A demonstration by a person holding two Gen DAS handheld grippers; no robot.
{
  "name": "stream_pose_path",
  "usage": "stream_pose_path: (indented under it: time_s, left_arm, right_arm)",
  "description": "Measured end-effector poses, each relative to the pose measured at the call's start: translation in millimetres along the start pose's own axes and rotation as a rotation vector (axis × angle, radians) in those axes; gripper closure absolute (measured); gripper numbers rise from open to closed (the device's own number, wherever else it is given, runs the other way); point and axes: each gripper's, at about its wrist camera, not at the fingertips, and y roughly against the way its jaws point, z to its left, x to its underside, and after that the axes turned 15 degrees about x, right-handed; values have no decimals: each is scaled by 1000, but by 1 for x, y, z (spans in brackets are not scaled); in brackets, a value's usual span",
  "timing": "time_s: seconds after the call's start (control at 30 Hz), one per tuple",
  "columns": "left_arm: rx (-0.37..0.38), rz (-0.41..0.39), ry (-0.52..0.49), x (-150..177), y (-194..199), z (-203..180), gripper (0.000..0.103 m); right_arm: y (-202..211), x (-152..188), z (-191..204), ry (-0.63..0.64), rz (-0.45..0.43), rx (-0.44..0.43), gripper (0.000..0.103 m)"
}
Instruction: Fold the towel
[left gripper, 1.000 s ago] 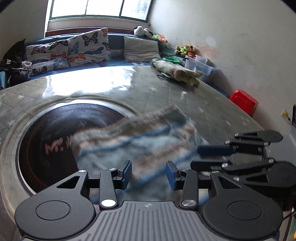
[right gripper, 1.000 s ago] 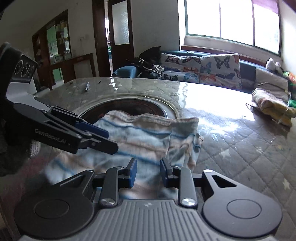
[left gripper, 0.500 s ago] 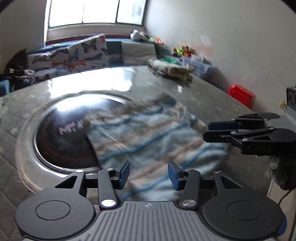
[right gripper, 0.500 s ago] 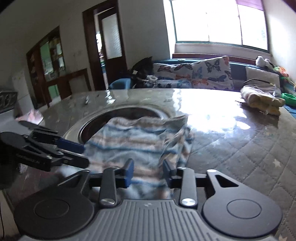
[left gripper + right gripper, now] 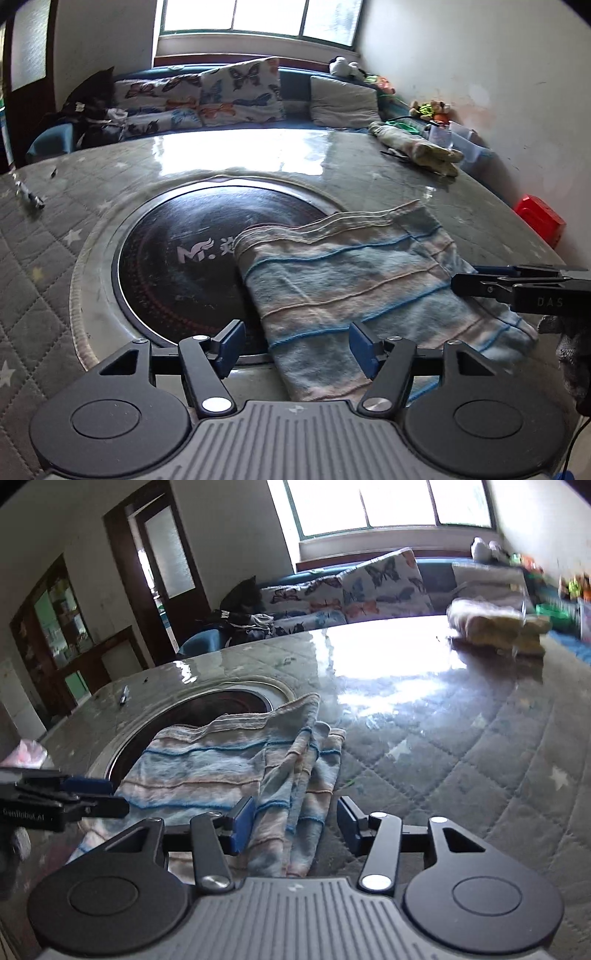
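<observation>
A blue and beige striped towel lies folded on the table, its left part over the round black cooktop. My left gripper stands open just above the towel's near edge, nothing pinched between its blue pads. In the right wrist view the towel shows loose layered folds along its right side. Over that rumpled side my right gripper is open too. Each gripper shows in the other's view: the right gripper at the towel's right edge, the left gripper at its left.
A second bundled cloth lies at the table's far right edge. A pen rests far left on the quilted table cover. A couch with butterfly cushions stands behind the table, and a red box sits on the floor at right.
Both grippers' jaws have spread wider and pulled back a little. The towel, blurred before, now lies still. The right wrist view has swung to the right.
</observation>
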Motion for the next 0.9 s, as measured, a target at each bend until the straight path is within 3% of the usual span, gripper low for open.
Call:
stream_pose_path:
  time_s: [0.27,0.33,0.37,0.5,0.57,0.67,0.9]
  left_arm:
    - [25,22,80,0,-7,9,38]
    - [31,24,89,0,-8,9,39]
    - [33,22,90,-1,-8,8,40]
    - [46,11,93,-5,-6,5,60]
    - [52,5,94,-7,-4,4,74]
    - [61,-4,97,-10,-2,1,86]
    - [100,-27,61,-26,-2,-22,92]
  right_arm:
    - [-16,0,4,-42,5,-6,48]
    - [-16,0,8,-32,8,-16,57]
    - [-16,1,10,-27,9,-20,70]
    - [-13,2,13,-51,3,-48,83]
    - [-8,3,11,-72,-12,-57,86]
    - [5,0,9,-76,-41,-50,87]
    - [35,-6,2,-87,-108,-32,88]
